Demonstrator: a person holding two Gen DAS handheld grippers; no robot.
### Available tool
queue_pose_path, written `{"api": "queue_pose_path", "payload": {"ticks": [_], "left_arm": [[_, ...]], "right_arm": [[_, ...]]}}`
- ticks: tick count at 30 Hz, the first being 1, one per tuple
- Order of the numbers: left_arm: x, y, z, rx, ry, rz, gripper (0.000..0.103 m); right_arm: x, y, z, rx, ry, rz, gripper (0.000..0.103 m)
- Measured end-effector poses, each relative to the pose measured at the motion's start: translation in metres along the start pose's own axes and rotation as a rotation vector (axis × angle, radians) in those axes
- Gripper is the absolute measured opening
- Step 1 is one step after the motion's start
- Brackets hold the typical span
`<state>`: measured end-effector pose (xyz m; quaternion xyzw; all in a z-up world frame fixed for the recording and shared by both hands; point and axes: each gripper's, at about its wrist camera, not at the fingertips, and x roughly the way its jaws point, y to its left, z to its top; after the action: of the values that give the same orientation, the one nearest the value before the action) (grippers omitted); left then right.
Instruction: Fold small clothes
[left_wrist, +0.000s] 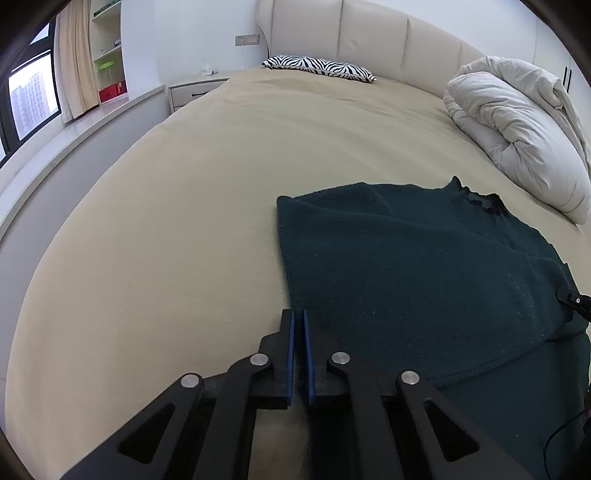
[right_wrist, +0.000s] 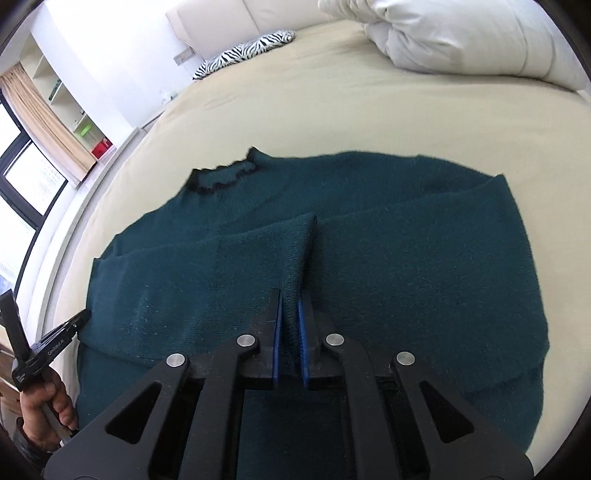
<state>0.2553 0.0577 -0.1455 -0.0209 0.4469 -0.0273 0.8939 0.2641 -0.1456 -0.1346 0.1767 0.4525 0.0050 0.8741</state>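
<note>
A dark green knitted sweater lies spread on the beige bed, with its frilled collar toward the headboard and a sleeve folded across the body. My left gripper sits shut at the sweater's left edge, and only bed sheet shows in the slit between its blue pads. In the right wrist view the sweater fills the middle. My right gripper is shut on a raised ridge of its knit. The left gripper also shows there at the far left, held by a hand.
The beige bed sheet stretches wide to the left of the sweater. A bundled white duvet lies at the back right and a zebra-print pillow by the headboard. A nightstand and window sill flank the bed's left side.
</note>
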Motion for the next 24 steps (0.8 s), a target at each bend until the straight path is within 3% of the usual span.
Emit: {"api": "queue_pose_path", "payload": {"ticks": [13, 16, 18, 21, 22, 23, 24], "left_arm": [[0.008, -0.001, -0.004, 0.015, -0.013, 0.041, 0.005], [0.001, 0.001, -0.004, 0.017, -0.04, 0.031, 0.009], [-0.013, 0.007, -0.006, -0.015, -0.062, 0.026, 0.018], [-0.041, 0.015, -0.014, -0.043, -0.096, 0.009, 0.021], [-0.054, 0.017, -0.019, -0.04, -0.107, -0.001, 0.024], [-0.064, 0.018, -0.025, -0.04, -0.114, -0.006, 0.036], [-0.08, 0.02, -0.034, -0.043, -0.125, -0.019, 0.048]], "right_arm": [[0.022, -0.017, -0.012, 0.044, 0.033, 0.051, 0.005], [0.022, -0.02, -0.015, 0.046, 0.01, 0.08, 0.008], [0.02, -0.026, -0.017, 0.073, 0.006, 0.113, 0.009], [0.003, -0.035, -0.019, 0.136, -0.005, 0.085, 0.024], [-0.009, -0.038, -0.021, 0.156, -0.034, 0.045, 0.035], [-0.017, -0.04, -0.021, 0.166, -0.055, 0.026, 0.045], [-0.029, -0.044, -0.023, 0.179, -0.085, 0.012, 0.047]]}}
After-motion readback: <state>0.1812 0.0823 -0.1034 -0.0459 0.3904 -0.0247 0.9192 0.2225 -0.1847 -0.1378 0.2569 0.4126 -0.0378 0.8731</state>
